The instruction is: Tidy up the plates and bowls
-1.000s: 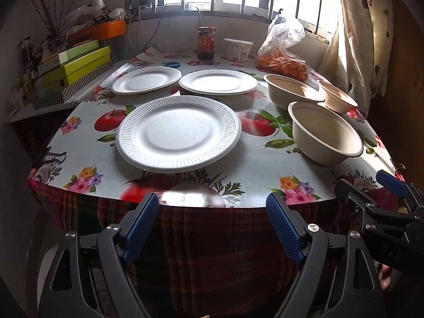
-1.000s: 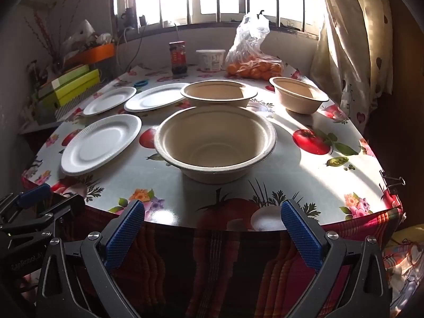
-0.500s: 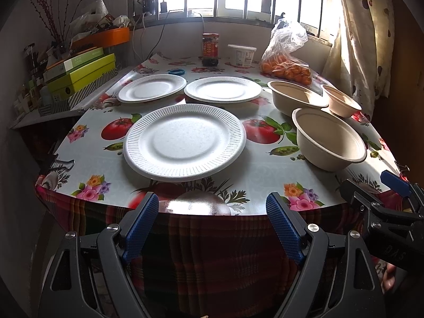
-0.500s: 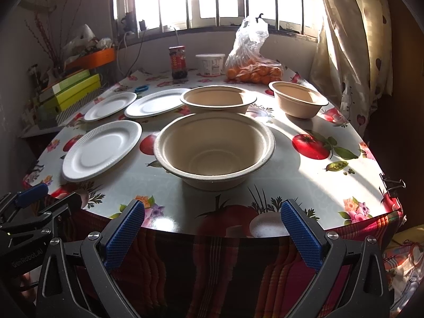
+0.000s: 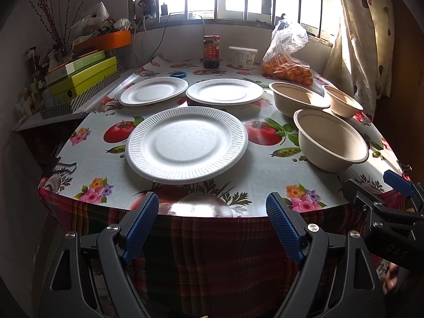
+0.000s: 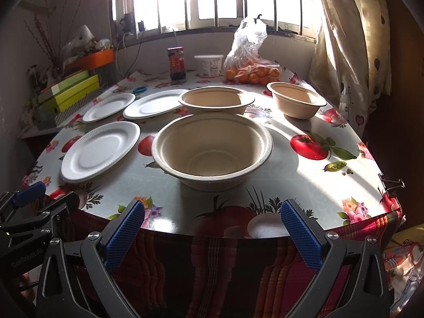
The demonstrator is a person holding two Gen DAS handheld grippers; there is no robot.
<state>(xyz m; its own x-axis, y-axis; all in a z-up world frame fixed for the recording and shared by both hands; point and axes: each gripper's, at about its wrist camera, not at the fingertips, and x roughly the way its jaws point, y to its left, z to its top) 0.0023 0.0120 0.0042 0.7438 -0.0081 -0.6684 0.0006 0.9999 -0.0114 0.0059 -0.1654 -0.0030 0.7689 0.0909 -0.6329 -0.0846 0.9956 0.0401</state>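
Beneath a barred, sunlit window, a surface (image 5: 265, 182) covered in a glossy fruit-and-flower oilcloth carries three white ribbed foam plates and three beige moulded-fibre bowls, all lying apart and unstacked. From the left wrist view, the nearest foam plate (image 5: 186, 144) sits just inside the front edge, with a second plate (image 5: 153, 90) and a third plate (image 5: 224, 91) side by side behind it. To their right stand the nearest bowl (image 5: 331, 141), a wide bowl (image 5: 298, 99) behind it and a smaller bowl (image 5: 343, 100) near the floral curtain (image 5: 363, 34). Along the far edge stand a red-labelled dark glass jar (image 5: 211, 52), a white plastic tub (image 5: 243, 57), a clear plastic bag of oranges (image 5: 287, 65) and a small blue ring (image 5: 178, 74). Stacked green and white boxes (image 5: 82, 78) and an orange tray of clutter fill a shelf at left, its contents hard to make out. The left gripper (image 5: 212, 228) hangs off the front edge over a plaid cloth, its blue-padded jaws spread wide and holding nothing. The right gripper (image 6: 212, 230), facing the nearest bowl, is likewise spread wide and empty; each gripper shows only in part at the edge of the other's view. A black binder clip (image 6: 392, 185) grips the cloth at right.
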